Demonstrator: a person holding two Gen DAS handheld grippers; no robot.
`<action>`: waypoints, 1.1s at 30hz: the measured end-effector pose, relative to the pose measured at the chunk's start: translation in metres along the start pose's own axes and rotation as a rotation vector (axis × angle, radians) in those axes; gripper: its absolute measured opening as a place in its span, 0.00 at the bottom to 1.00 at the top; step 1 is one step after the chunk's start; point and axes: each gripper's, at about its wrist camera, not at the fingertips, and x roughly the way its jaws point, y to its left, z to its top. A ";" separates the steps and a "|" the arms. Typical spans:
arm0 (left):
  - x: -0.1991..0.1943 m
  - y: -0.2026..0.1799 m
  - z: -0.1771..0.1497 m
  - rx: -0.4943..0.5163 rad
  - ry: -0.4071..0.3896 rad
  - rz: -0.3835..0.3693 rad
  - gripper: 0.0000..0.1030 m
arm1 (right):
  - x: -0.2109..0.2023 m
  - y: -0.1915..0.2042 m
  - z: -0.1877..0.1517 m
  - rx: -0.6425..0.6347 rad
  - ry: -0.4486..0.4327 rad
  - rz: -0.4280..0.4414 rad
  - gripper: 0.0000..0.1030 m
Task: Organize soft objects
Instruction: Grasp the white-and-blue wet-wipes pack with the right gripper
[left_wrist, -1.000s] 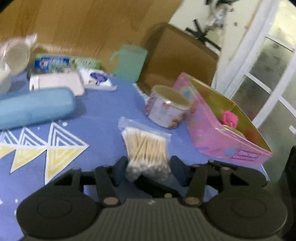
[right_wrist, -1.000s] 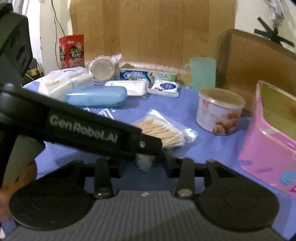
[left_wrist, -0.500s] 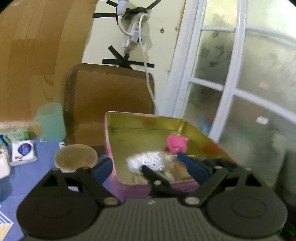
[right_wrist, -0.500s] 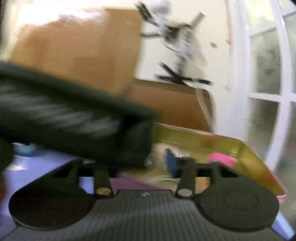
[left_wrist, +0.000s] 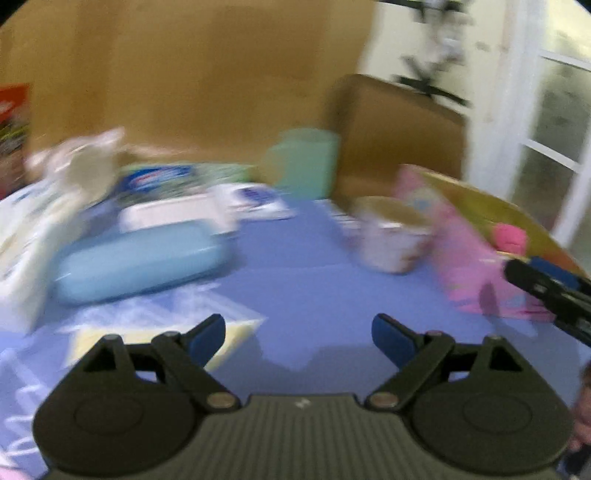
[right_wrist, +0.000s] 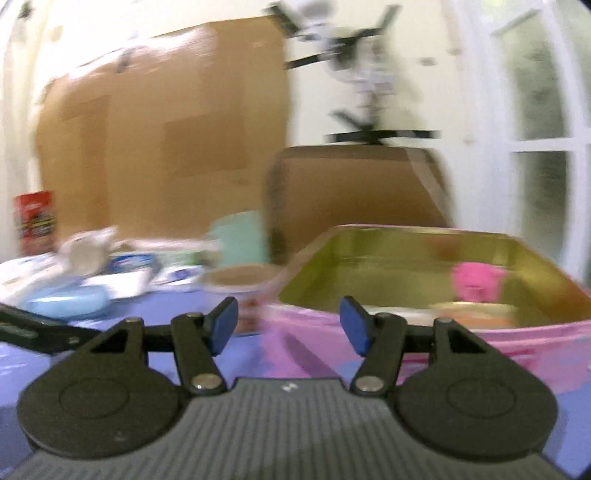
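Though both views are smeared with motion blur, I can make out the pink tin box (right_wrist: 424, 332) at the right edge of the table, its gold interior open to the top. Inside it sits a bright pink soft object (right_wrist: 478, 282) against the far right wall, with some pale flat items lying beside it that I can't identify.

My right gripper (right_wrist: 289, 325) hovers just in front of the box's near wall, jaws spread and holding nothing. My left gripper (left_wrist: 298, 338) hangs over the blue tablecloth (left_wrist: 306, 280) near the table's front edge, jaws likewise wide apart and bare.

Just left of the box stands a round lidded tub (left_wrist: 393, 236). Toward the far edge are a mint green cup (left_wrist: 304, 162), a toothpaste carton (left_wrist: 162, 177) and a small white packet (left_wrist: 255, 197). A light blue oblong case (left_wrist: 140, 260) lies toward the left side, with what may be a tissue pack (left_wrist: 22, 236) at the left edge. A brown chair back (right_wrist: 354, 195) rises behind the table.
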 end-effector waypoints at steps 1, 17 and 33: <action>-0.001 0.012 -0.002 -0.025 0.002 0.032 0.87 | 0.004 0.011 0.003 -0.016 0.016 0.041 0.61; -0.006 0.051 -0.009 -0.142 -0.044 0.009 0.88 | 0.271 0.114 0.086 0.094 0.460 0.145 0.59; -0.010 0.066 -0.010 -0.207 -0.089 -0.067 0.89 | 0.281 0.139 0.058 -0.037 0.470 0.037 0.63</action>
